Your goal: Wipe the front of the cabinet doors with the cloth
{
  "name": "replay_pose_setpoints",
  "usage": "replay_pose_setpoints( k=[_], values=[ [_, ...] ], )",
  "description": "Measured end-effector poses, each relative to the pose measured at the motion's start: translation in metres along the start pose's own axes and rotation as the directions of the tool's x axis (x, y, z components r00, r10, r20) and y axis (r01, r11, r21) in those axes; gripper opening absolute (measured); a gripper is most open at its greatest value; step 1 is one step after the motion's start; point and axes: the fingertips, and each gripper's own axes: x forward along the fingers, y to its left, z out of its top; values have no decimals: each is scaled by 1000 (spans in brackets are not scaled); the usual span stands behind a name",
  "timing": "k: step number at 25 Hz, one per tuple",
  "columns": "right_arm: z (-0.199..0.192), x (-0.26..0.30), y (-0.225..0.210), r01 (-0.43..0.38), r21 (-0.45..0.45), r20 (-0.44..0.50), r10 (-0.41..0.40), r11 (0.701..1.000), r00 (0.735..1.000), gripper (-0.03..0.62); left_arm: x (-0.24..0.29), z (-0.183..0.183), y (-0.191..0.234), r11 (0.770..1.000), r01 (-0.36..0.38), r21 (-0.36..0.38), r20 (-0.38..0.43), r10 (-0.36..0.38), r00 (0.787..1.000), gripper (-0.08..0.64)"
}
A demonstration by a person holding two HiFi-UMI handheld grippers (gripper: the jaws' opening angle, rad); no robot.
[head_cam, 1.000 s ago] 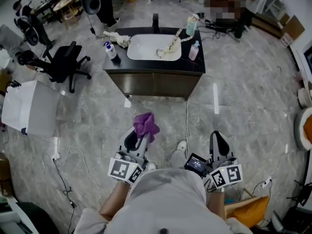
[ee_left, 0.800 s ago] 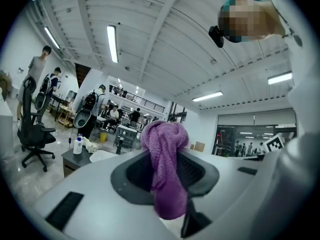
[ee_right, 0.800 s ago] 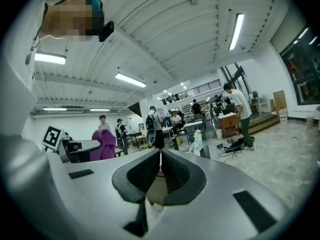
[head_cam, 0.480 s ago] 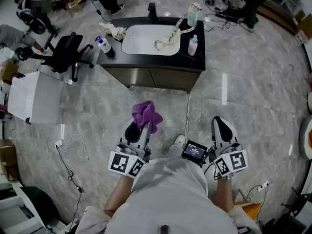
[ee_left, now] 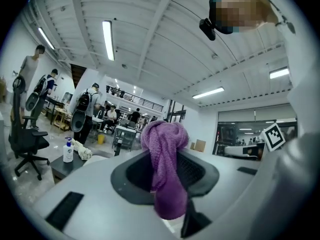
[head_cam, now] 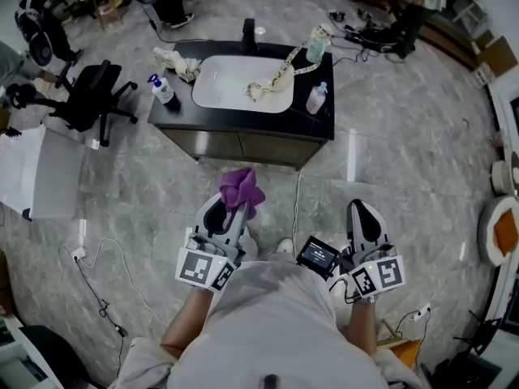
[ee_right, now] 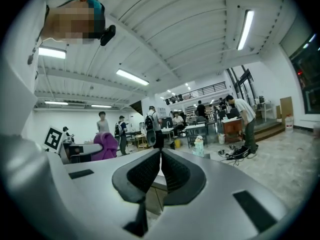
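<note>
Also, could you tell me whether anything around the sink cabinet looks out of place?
Yes: a long pale strip lies draped over the basin rim and trails into it, and a crumpled rag sits at the far left corner of the counter. The purple cloth is clamped in the left gripper.

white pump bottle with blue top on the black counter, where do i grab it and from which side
Grip the white pump bottle round its body, below the narrow blue pump, coming level from the black counter's front-left corner: it stands upright near that edge. The right gripper is shut and empty.
</note>
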Motion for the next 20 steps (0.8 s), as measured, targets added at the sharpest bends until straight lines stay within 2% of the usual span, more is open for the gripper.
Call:
replay_pose_setpoints(
  k=[4,8,14,20],
  values=[
    [-6,12,-5,93,-2,-11,-93,996,996,29,26,-3,28,997,77,19,-21,-77,997,117],
    [-23,19,-8,124,-12,-52,-124,992,991,29,41,-25,42,993,122,5,-94,-121,988,117],
    [-44,34,-57,122,-17,-85,-123,992,989,29,79,-70,39,993,115,1,-176,-113,978,117],
    [-90,45,-117,38,-5,-153,-38,999,988,29,121,-127,15,998,68,-5,-231,-67,971,117]
  ],
)
